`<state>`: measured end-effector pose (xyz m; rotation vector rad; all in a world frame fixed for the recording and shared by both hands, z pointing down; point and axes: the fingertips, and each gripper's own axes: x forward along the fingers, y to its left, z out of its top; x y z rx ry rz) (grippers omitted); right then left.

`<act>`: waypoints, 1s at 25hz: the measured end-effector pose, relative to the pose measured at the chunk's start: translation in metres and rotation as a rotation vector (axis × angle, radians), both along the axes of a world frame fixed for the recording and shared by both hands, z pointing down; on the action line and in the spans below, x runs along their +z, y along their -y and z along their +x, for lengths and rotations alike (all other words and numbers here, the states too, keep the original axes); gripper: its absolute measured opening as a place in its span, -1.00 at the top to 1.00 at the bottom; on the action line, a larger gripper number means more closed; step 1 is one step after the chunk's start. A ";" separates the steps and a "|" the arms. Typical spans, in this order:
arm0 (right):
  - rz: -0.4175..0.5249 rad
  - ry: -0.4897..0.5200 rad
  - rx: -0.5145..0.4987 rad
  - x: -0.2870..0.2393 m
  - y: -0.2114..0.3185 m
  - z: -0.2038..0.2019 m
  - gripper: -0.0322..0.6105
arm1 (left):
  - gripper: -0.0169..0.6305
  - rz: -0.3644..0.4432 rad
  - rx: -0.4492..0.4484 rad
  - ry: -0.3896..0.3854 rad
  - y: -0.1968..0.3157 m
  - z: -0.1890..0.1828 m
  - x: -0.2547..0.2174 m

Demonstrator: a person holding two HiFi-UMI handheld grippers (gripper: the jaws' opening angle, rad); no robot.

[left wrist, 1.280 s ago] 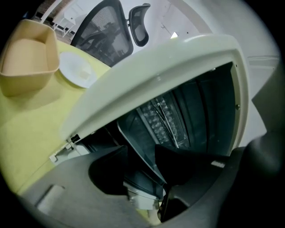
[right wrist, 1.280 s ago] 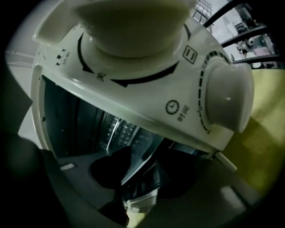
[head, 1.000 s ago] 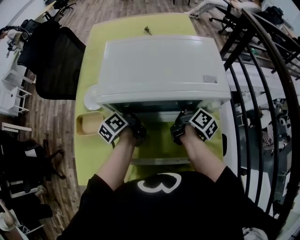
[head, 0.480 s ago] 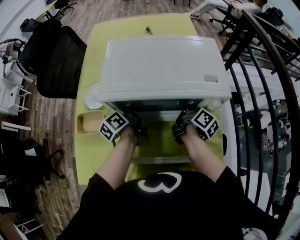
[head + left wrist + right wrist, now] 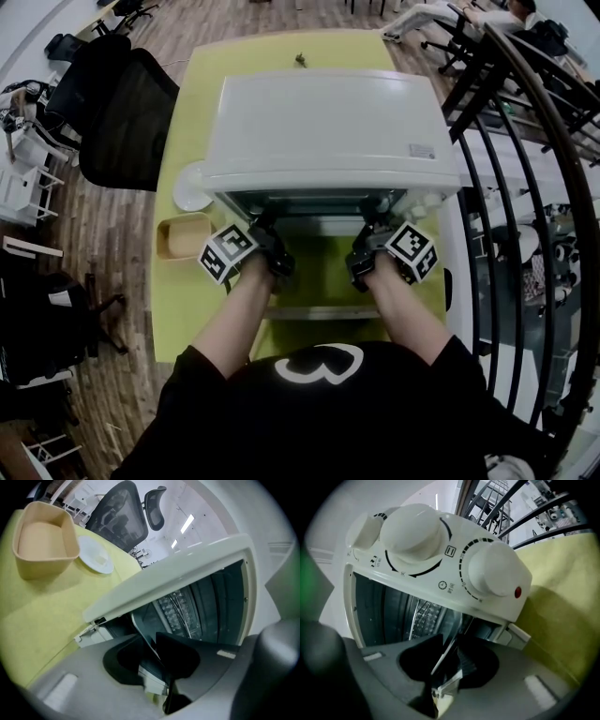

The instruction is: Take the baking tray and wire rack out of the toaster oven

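Closing left fingers (image 5: 183,656) on baking tray (image 5: 149,645) edge | right fingers (image 5: 473,660) clamping it

The toaster oven (image 5: 323,127) was white outside and dark grey-teal within. Its knobs (image 5: 410,529) were white, ringed with black tick marks, and a red lamp (image 5: 517,592) sat at four o'clock of the right-hand one. The wire rack (image 5: 180,613) gleamed silver, and the baking tray (image 5: 146,637) showed a pale metal rim. The table (image 5: 178,300) was yellow-green. At nine o'clock of the oven's mouth were a tan tub (image 5: 183,236) and a white plate (image 5: 192,187). At ten o'clock was a black chair (image 5: 122,112) on a brown wood-grain floor (image 5: 103,234).
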<state>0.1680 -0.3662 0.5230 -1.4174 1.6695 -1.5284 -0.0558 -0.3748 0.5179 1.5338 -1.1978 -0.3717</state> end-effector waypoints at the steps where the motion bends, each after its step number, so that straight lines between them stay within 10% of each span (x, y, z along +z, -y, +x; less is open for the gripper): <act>1: 0.000 0.001 -0.002 -0.001 -0.002 0.001 0.58 | 0.66 -0.001 0.001 -0.002 -0.002 0.001 -0.001; 25: -0.025 0.026 -0.044 -0.004 -0.076 0.000 0.59 | 0.67 -0.007 0.038 -0.025 -0.073 0.000 -0.009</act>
